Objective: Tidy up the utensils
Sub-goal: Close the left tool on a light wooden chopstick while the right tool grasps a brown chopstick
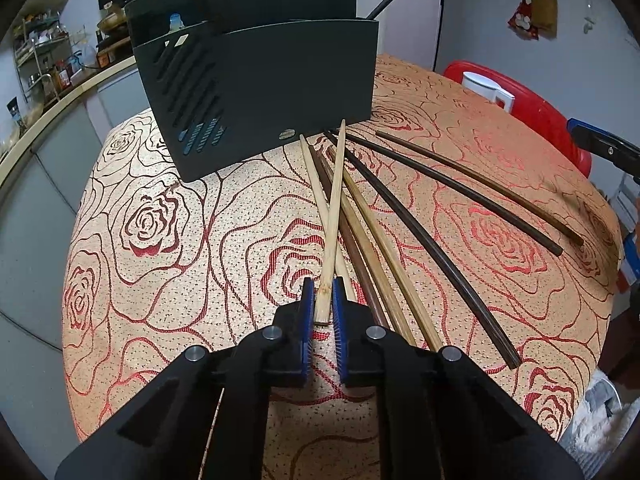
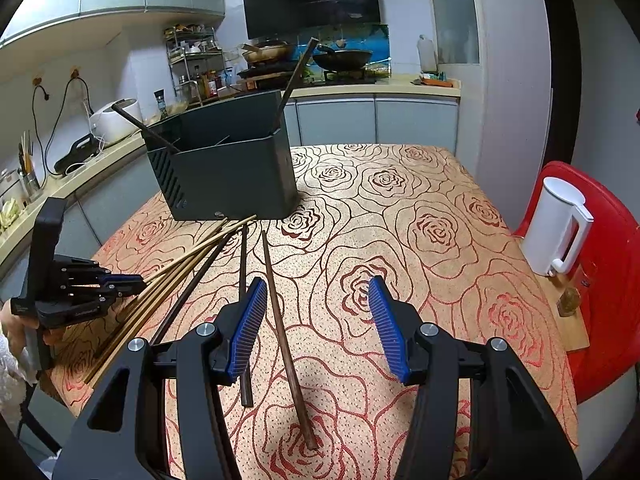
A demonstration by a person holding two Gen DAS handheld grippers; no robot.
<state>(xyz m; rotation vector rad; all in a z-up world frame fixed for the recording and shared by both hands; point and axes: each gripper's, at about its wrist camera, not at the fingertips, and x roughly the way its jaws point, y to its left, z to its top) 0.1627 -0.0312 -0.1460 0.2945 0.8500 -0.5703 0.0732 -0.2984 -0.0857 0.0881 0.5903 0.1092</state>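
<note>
A pale bamboo chopstick lies atop the loose chopsticks in front of the black holder, clamped by the left tool. The right tool hovers spread apart above a dark chopstick on the desk.

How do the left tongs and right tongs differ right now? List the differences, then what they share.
The left tongs are closed on a pale bamboo chopstick; the right tongs are spread wide and hold nothing. The left tongs' chopstick is lifted at its near end, crossing over the pile; the dark chopstick between the right tongs' pads lies flat on the tablecloth. Both have black arms with blue ribbed pads and point toward the black utensil holder.
</note>
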